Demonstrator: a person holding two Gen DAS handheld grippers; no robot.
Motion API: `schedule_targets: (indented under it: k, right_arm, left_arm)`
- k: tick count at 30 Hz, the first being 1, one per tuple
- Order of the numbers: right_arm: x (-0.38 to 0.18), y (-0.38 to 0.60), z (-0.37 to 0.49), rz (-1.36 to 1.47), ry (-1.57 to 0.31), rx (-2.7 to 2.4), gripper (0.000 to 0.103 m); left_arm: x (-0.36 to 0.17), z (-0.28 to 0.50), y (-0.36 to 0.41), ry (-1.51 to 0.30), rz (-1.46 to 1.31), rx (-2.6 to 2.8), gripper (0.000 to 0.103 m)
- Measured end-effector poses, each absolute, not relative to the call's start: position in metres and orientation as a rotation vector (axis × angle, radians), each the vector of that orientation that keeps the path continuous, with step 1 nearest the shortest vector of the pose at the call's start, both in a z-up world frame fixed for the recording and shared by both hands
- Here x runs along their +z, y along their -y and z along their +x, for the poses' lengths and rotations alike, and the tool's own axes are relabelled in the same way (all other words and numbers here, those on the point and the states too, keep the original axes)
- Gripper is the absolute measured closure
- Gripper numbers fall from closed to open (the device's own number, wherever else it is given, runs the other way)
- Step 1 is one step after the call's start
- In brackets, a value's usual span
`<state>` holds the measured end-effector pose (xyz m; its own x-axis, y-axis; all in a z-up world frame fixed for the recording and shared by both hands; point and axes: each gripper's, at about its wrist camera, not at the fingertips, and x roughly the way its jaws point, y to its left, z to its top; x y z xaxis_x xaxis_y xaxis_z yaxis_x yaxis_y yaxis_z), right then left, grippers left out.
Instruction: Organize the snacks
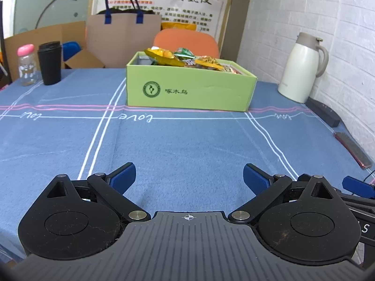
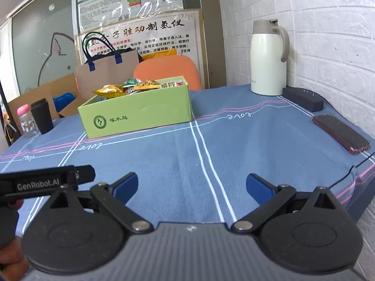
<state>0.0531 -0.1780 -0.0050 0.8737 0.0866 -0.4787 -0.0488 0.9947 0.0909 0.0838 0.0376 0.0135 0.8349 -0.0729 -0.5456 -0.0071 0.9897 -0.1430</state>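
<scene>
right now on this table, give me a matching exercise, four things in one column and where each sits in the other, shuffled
Things:
1. green box
2. white jug
3. black cup
4. phone

Places:
a. far left, beside the pink-capped bottle
b. far right corner by the brick wall
c. middle of the blue tablecloth, full of snack packets
d. lying flat at the right edge

Pairs: 1-c, 2-b, 3-a, 4-d
</scene>
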Motion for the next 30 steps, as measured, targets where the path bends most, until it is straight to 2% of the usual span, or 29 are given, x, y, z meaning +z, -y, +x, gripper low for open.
schedule_targets:
  k: [20, 30]
  right_arm:
    - [0.021, 0.197, -0.027, 0.062, -0.346, -0.037, 0.003]
    - [0.021, 0.198, -0.026, 0.069, -0.341, -0.040, 0.003]
  left_arm:
    - [0.046, -0.007, -0.004, -0.427, -0.013, -0.070, 0.015]
    - [0.041, -0.003, -0.004, -0.447, -0.018, -0.060, 0.015]
